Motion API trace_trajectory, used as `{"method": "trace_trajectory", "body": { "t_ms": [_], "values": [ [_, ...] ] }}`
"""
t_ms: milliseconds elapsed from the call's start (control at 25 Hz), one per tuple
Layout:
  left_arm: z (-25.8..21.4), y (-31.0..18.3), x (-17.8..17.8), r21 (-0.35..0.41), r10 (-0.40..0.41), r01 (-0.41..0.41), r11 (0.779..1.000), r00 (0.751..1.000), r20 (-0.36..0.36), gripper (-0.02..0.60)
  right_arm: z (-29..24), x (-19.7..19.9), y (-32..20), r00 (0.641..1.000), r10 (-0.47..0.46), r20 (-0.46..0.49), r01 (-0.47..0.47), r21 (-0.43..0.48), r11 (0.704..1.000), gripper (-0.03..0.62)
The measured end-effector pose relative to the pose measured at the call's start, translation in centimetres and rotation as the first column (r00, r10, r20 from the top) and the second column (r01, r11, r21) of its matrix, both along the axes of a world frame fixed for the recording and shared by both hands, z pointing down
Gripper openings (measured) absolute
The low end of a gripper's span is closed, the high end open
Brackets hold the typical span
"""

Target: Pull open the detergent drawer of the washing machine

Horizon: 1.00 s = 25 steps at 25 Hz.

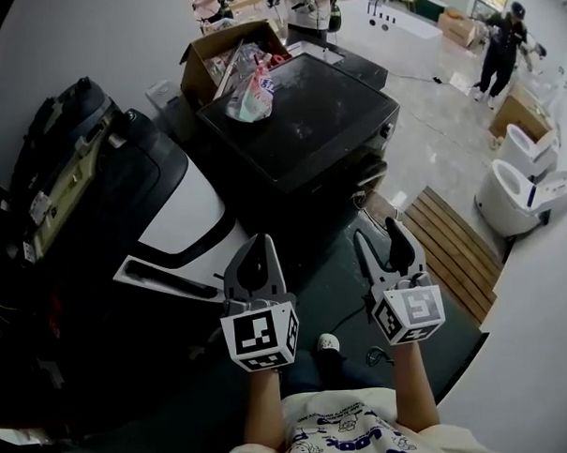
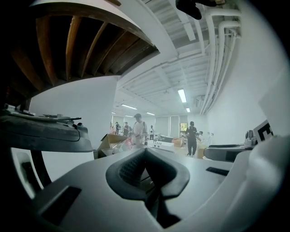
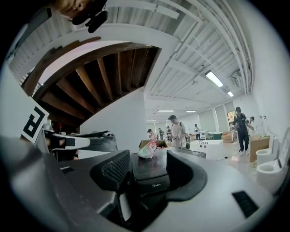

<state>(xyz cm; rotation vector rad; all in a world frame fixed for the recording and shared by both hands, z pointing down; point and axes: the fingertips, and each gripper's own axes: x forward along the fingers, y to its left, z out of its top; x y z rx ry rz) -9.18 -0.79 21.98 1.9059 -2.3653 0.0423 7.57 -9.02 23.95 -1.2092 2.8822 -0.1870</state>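
A black washing machine (image 1: 298,126) stands ahead of me, its top dark and glossy. In the right gripper view its front edge with a small logo (image 3: 156,183) shows between the fingers. I cannot make out the detergent drawer in any view. My left gripper (image 1: 255,243) hovers below and left of the machine, its pads (image 2: 131,170) meeting at the tip, holding nothing. My right gripper (image 1: 381,235) is level with it, short of the machine's near corner, with its fingers apart and nothing between them. The same grippers fill their own views, left (image 2: 146,156) and right (image 3: 147,170).
A crumpled plastic bag (image 1: 254,95) lies on the machine's top, with an open cardboard box (image 1: 224,50) behind. A black-and-white appliance (image 1: 170,216) stands at left. Wooden slats (image 1: 453,251) and white toilets (image 1: 525,182) lie at right. A person (image 1: 501,42) stands far back.
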Motion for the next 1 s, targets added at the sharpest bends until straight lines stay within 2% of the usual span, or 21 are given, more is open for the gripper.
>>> {"method": "trace_trajectory", "body": {
  "t_ms": [520, 840, 1000],
  "values": [
    [3.8, -3.0, -2.3, -0.093, -0.067, 0.066, 0.994, 0.998, -0.009, 0.014, 4.2, -3.8, -4.6, 0.994, -0.087, 0.064, 0.095, -0.131, 0.987, 0.255],
    [6.5, -7.4, -5.2, -0.127, -0.026, 0.022, 0.992, 0.999, -0.031, 0.015, 6.6, -7.3, -8.2, 0.983, -0.083, 0.165, 0.119, -0.218, 0.969, 0.253],
    [8.0, -10.1, -6.6, -0.156, 0.016, -0.021, 0.988, 0.999, -0.035, 0.014, 8.6, -8.9, -10.2, 0.981, -0.062, 0.185, 0.110, -0.259, 0.960, 0.253]
  ]
}}
